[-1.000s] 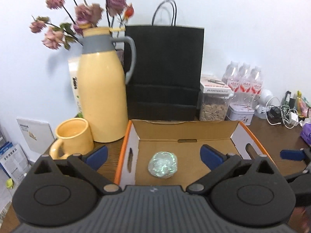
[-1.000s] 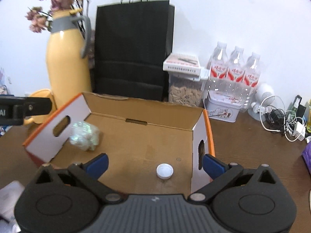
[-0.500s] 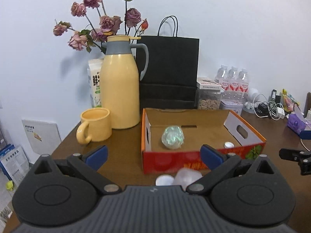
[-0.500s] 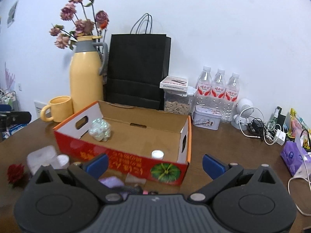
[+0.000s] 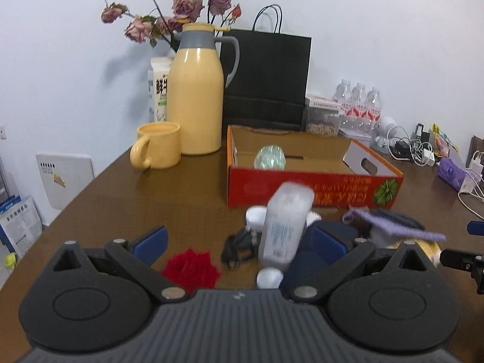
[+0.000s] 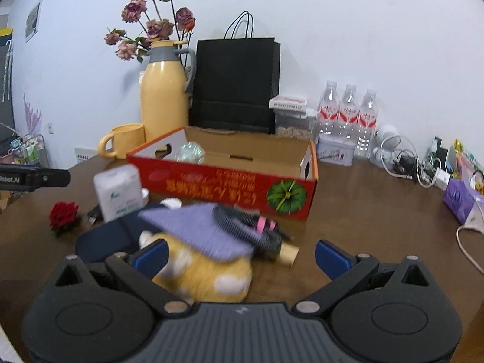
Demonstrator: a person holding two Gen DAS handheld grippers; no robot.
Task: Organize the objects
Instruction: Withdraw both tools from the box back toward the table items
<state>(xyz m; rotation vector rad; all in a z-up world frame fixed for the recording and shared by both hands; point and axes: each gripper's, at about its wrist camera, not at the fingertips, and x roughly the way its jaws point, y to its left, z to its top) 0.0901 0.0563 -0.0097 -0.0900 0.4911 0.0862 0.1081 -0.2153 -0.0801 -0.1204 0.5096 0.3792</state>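
3 water bottles [image 6: 349, 112], 1 mug [image 6: 125, 140], perhaps 2 caps [image 5: 269, 276].

Bare counter [image 5: 169, 193] lies open left of the box [image 5: 314, 190]. A cluttered heap blocks its front: white packet [image 5: 284, 224], purple cloth [image 6: 199, 227], brush [image 6: 242, 214]. Mug [image 5: 158, 145] and jug [image 5: 196, 99] crowd the back-left.

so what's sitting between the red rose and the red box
In the right wrist view, a white packet stands upright between the rose and the box, with a small white cap beside it.
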